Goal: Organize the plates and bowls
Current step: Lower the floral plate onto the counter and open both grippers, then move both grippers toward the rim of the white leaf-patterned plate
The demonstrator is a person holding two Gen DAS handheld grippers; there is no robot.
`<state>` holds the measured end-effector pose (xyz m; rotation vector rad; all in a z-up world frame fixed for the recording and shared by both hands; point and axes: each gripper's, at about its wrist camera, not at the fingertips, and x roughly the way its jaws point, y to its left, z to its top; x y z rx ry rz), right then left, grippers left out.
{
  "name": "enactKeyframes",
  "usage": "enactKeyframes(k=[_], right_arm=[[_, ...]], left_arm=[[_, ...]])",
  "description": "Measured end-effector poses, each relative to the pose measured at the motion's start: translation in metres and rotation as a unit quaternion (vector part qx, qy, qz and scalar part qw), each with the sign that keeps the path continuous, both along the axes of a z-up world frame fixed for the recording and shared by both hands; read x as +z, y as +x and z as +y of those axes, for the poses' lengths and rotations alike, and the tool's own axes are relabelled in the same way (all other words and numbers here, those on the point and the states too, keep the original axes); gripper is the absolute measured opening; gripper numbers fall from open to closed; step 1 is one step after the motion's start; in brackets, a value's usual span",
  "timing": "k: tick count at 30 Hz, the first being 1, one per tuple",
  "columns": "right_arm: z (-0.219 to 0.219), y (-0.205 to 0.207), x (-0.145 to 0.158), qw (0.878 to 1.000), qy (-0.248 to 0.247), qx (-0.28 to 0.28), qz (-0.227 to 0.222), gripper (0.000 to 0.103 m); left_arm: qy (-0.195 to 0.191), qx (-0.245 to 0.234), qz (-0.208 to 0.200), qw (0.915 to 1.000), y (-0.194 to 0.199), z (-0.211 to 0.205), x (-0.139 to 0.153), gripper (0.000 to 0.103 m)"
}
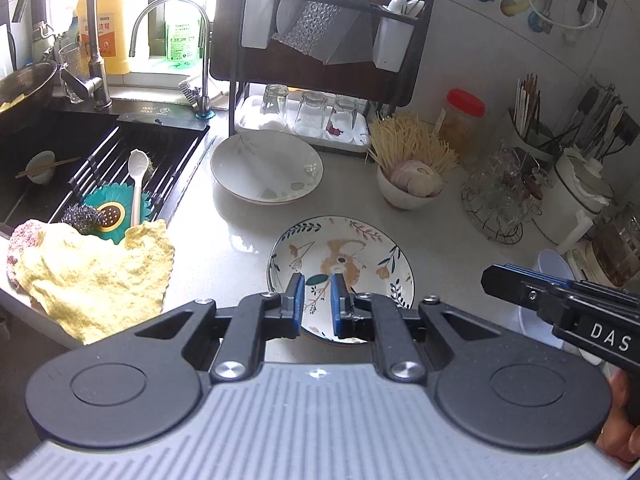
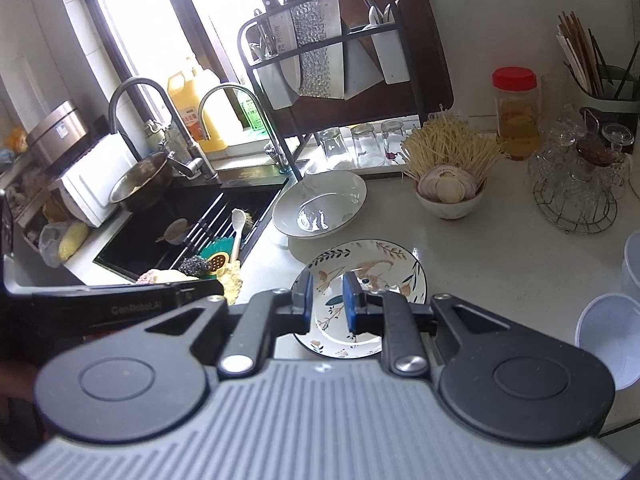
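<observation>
Two grippers over a pale kitchen surface (image 1: 224, 248), both nearly closed with a narrow gap between the blue pads, pinching nothing. Left gripper (image 1: 317, 290) hangs over the near-left part of the floral plate (image 1: 352, 248), which lies flat on the surface; whether the pads touch it cannot be told. Right gripper (image 2: 327, 288) lines up over the same floral plate (image 2: 380, 264) from the other side, the plate's near half showing through and under the fingers. In the left wrist view the right gripper also shows at the right edge, well apart from the plate, held by a hand (image 1: 624, 420). Beyond the floral plate, just beside its far rim, a white shallow bowl (image 1: 266, 168) sits tilted on something underneath that is mostly hidden. Right of that, a small bowl (image 1: 408, 194) holds sliced onion, dry noodles (image 1: 412, 140) touching behind it. Dish rack (image 1: 320, 60) at the back holds three upturned glasses (image 1: 310, 114), a cleaver and utensil cups. Sink (image 1: 60, 152) at left has a small bowl with chopsticks, a white spoon (image 1: 137, 184), a scrubber; yellow cloth (image 1: 88, 276) drapes over its near edge. Red-lidded jar (image 1: 464, 120) and a wire rack of glassware (image 1: 500, 196) at right.
</observation>
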<state>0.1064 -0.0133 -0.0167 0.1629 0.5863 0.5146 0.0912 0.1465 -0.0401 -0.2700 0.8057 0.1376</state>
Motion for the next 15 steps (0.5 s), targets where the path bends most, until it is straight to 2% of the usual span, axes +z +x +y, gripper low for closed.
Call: enactKeyframes(k=[8, 15], right_arm=[[-0.016, -0.010, -0.013, 1.000, 0.003, -0.004, 0.014, 0.020], [-0.025, -0.013, -0.015, 1.000, 0.011, -0.010, 0.010, 0.020]], left_arm=[[-0.005, 0.008, 0.011, 0.9999, -0.011, -0.013, -0.013, 0.014], [-0.003, 0.002, 0.004, 1.0000, -0.007, -0.020, -0.009, 0.014]])
